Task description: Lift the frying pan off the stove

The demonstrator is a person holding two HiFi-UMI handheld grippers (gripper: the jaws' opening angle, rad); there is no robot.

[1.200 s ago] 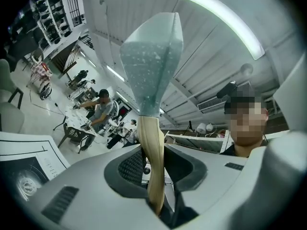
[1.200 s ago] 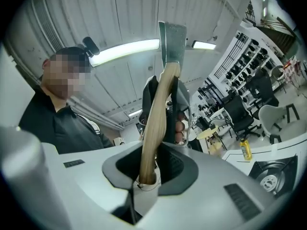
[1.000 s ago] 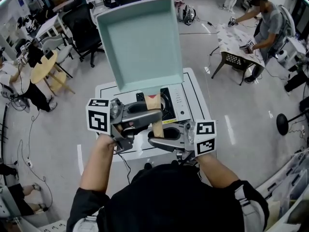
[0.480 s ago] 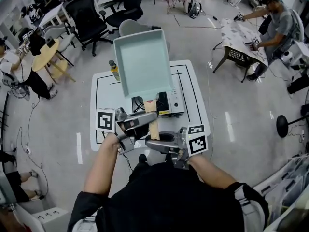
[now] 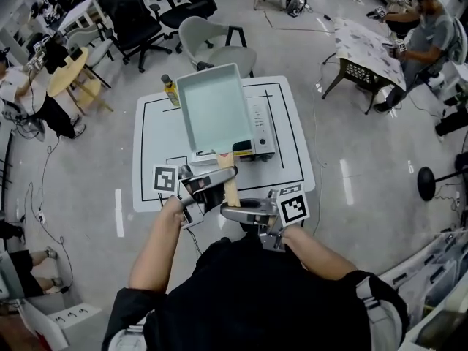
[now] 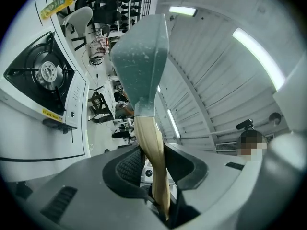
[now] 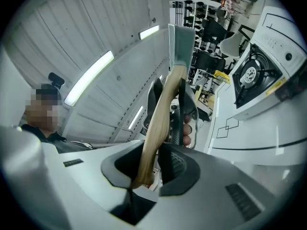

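A teal square frying pan (image 5: 216, 108) with a pale wooden handle (image 5: 229, 185) hangs in the air over the portable gas stove (image 5: 259, 134), clear of its burner (image 6: 45, 73). My left gripper (image 5: 223, 178) is shut on the handle partway along it. My right gripper (image 5: 230, 212) holds the handle's near end from the right; its jaws are opening with the handle still between them. In the left gripper view the handle (image 6: 153, 147) runs up to the pan (image 6: 141, 66). The right gripper view shows handle (image 7: 156, 128), pan (image 7: 182, 44) and stove (image 7: 254, 75).
The stove stands on a white table (image 5: 157, 167) marked with black lines. A yellow bottle (image 5: 170, 90) stands at its far left corner. Office chairs (image 5: 212, 39) lie beyond it. A person (image 5: 428, 28) works at another table at the far right.
The pan looked large and close to the head camera a second ago; it has since sunk toward the stove and looks much smaller. Both grippers stayed on the handle.
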